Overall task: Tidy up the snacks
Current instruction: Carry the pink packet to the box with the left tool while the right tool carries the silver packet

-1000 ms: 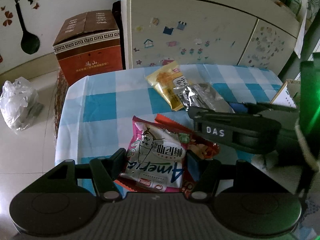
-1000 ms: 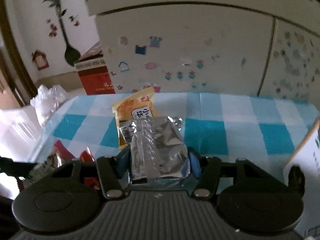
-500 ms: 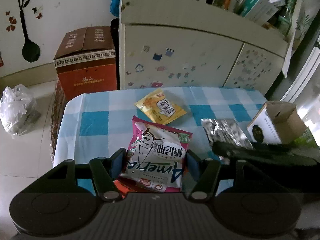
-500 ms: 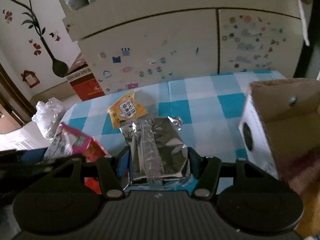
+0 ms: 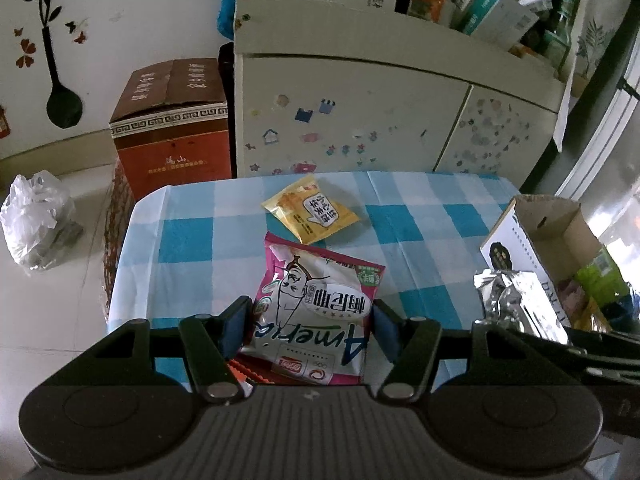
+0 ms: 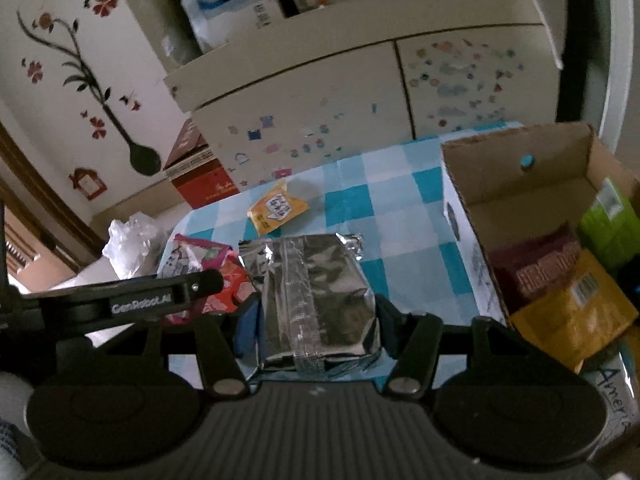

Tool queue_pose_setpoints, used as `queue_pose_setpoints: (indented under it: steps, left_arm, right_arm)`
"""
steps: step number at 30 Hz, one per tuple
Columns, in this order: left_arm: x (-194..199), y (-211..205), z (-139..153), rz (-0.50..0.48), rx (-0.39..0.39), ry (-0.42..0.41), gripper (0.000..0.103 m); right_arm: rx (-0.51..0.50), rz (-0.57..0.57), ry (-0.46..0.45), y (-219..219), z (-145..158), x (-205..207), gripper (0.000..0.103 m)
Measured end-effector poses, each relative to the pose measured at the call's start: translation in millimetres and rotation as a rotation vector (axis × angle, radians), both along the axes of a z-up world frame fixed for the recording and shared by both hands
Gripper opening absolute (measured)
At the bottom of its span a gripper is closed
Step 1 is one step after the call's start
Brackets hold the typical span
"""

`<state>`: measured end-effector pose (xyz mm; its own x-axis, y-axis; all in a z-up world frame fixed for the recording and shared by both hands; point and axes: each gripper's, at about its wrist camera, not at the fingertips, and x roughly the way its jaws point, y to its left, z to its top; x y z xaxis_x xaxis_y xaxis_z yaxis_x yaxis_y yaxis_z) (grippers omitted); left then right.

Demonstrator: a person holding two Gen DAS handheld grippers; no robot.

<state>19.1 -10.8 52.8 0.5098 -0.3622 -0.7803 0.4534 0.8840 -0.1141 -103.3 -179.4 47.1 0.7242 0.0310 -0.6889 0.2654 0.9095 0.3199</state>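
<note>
My left gripper (image 5: 310, 326) is shut on a pink and white snack bag (image 5: 316, 308), with a red bag's edge (image 5: 244, 374) under it, held above the blue checked table (image 5: 192, 240). My right gripper (image 6: 310, 318) is shut on a silver foil pack (image 6: 312, 296), held above the table next to an open cardboard box (image 6: 516, 176). The foil pack (image 5: 516, 300) and the box (image 5: 560, 220) also show at the right of the left wrist view. A yellow snack packet (image 5: 310, 212) lies flat on the table's far middle; it shows in the right wrist view (image 6: 276, 208) too.
The box holds several snack packs, among them a yellow one (image 6: 572, 312), a dark red one (image 6: 536, 264) and a green one (image 6: 608, 224). A stickered cabinet (image 5: 360, 120) stands behind the table. A brown carton (image 5: 172, 128) and a plastic bag (image 5: 36, 220) sit on the floor at left.
Both grippers have risen and pulled back with their packs. The right gripper has swung right with the foil pack toward the open box, which now fills the right of its view.
</note>
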Motion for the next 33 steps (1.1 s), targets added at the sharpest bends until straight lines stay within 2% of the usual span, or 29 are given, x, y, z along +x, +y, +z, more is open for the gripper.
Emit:
queue_pose_setpoints:
  steps: [12,17,24,28,33]
  left_arm:
    - [0.0,-6.2,-4.0,0.010,-0.004,0.004,0.069]
    - [-5.9,-12.6,-1.9,-0.001,0.013,-0.047,0.069]
    - [-17.5,-31.0,7.2,-0.047,0.027,-0.167,0.069]
    - [-24.9,-42.7,8.1,-0.092,0.011,-0.181,0.069]
    - [-35.3,-51.5,14.9,-0.139,-0.026,-0.201,0.069]
  right_arm:
    - [0.002,0.036,-0.003,4.9,-1.7,8.3,0.060]
    - [-0.018,0.006,-0.044,-4.2,10.6,1.1,0.060]
    - [-0.036,-0.096,-0.151,-38.3,43.8,-15.8,0.060]
    - [-0.067,-0.176,-0.205,-64.0,62.3,-30.2,0.060]
    - [-0.014,-0.283,-0.239,-99.0,71.5,-48.3,0.060]
